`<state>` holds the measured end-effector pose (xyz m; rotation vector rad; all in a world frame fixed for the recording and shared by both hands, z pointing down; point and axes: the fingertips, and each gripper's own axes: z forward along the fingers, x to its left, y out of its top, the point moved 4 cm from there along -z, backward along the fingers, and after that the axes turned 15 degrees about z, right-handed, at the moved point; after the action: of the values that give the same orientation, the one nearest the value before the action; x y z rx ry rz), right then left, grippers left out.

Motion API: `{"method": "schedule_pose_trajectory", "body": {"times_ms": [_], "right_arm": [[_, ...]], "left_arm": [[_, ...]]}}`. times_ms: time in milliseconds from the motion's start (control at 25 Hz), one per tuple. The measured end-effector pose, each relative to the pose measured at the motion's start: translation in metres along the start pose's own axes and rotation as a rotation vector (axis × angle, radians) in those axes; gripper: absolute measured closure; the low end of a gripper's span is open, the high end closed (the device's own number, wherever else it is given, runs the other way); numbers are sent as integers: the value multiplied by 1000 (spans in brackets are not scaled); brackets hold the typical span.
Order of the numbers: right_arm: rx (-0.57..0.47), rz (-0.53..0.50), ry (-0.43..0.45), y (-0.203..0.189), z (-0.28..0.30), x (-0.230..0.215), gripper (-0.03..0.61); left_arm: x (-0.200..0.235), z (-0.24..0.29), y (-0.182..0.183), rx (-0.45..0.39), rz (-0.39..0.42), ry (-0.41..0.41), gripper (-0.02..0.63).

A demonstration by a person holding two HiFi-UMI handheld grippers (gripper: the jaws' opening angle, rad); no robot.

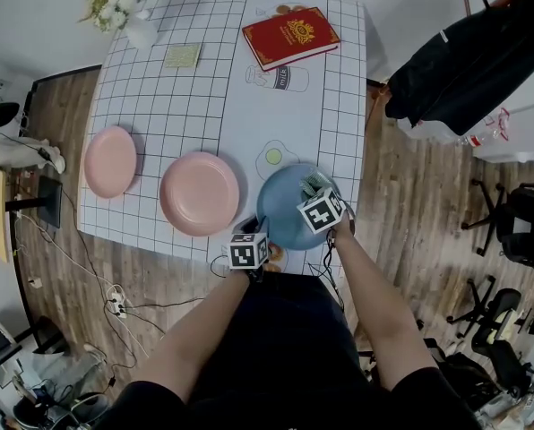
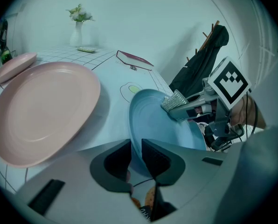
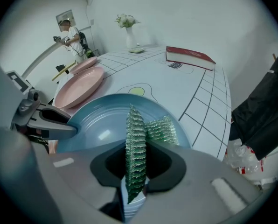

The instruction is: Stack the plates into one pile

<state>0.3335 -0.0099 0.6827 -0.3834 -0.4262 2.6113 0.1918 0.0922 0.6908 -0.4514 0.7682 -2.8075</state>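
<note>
A blue plate [image 1: 285, 213] lies at the table's front edge. My left gripper [image 1: 253, 231] is shut on its near-left rim, and the rim runs between the dark pads [image 2: 154, 158] in the left gripper view. My right gripper [image 1: 314, 186] hangs over the plate's right side, shut on a green ribbed scouring pad [image 3: 135, 139] that stands on edge between its jaws. To the left of the blue plate lies a large pink plate [image 1: 200, 193], and a smaller pink plate [image 1: 111, 160] lies further left. Both are also in the left gripper view, the large pink plate [image 2: 41, 111] close by.
On the checked tablecloth at the back are a red book [image 1: 290, 36], a green card [image 1: 183, 55] and a vase of flowers [image 1: 124, 12]. A black jacket [image 1: 464, 61] hangs right of the table. A person [image 3: 70, 37] stands far off.
</note>
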Motion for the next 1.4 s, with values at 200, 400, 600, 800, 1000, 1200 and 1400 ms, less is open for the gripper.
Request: {"method": "schedule_pose_trajectory", "body": {"times_ms": [200, 400, 600, 800, 1000, 1200, 1400], "right_arm": [[10, -85, 36, 5, 5, 8, 500], [10, -158, 62, 11, 9, 18, 499], [16, -229, 93, 15, 12, 30, 499], [18, -275, 125, 17, 15, 44, 499], [19, -296, 160, 17, 17, 55, 499], [24, -321, 181, 16, 17, 64, 499], [37, -351, 201, 13, 18, 74, 499]], "left_arm": [[0, 0, 0, -3, 1, -5, 548], [-1, 0, 0, 1, 3, -4, 548], [-1, 1, 0, 1, 5, -6, 548], [-1, 1, 0, 2, 11, -6, 548], [-2, 1, 0, 5, 12, -5, 548], [-1, 1, 1, 8, 13, -1, 548], [-2, 1, 0, 12, 13, 0, 548]]}}
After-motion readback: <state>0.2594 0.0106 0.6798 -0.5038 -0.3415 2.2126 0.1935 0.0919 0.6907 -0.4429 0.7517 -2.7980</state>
